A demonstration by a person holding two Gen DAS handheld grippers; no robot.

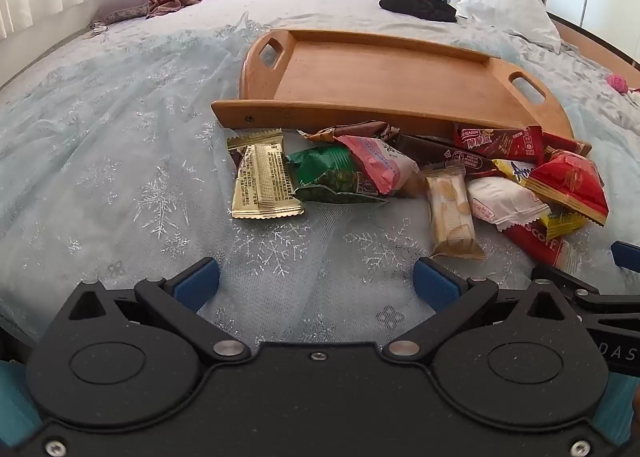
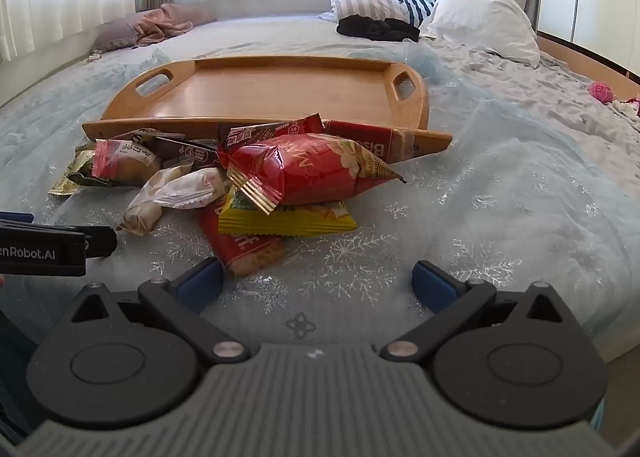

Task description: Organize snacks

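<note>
- A heap of wrapped snacks lies on a pale blue snowflake-patterned bedspread point(image 1: 120, 177), pressed up against the near long rim of a wooden serving tray point(image 1: 384, 73).
- The tray holds nothing; its floor is bare wood, with a cut-out handle at each short end. No packet has yet been sorted into it, so the task appears to be at its very start.
- Nearest the tray's rim lie a dark brown bar wrapper point(image 1: 444, 155) and a dark red bar wrapper point(image 1: 500, 141), the latter touching the rim.
- Further from the tray, a gold foil packet point(image 1: 262, 177) lies seam-side up at the left end of the heap, with a green packet point(image 1: 332, 177) beside it and a pink-and-white bun packet point(image 1: 380, 165) overlapping the green one.
- A big red puffed bag point(image 2: 312, 169) sits on top of a yellow packet point(image 2: 288, 219) and a red biscuit packet point(image 2: 244, 245), on the near side of the heap from the tray.
- A cream wafer packet point(image 1: 452, 213) and a white wrapped cake point(image 1: 504, 203) lie between these groups.
- The left gripper point(image 1: 316, 283) hovers over bare bedspread on the near side of the heap from the tray, its blue-padded jaws spread wide, gripping nothing.
- The right gripper point(image 2: 318, 283) likewise has its jaws spread and empty; the red biscuit packet lies just beyond its left pad.
- Every packet is left to move.
</note>
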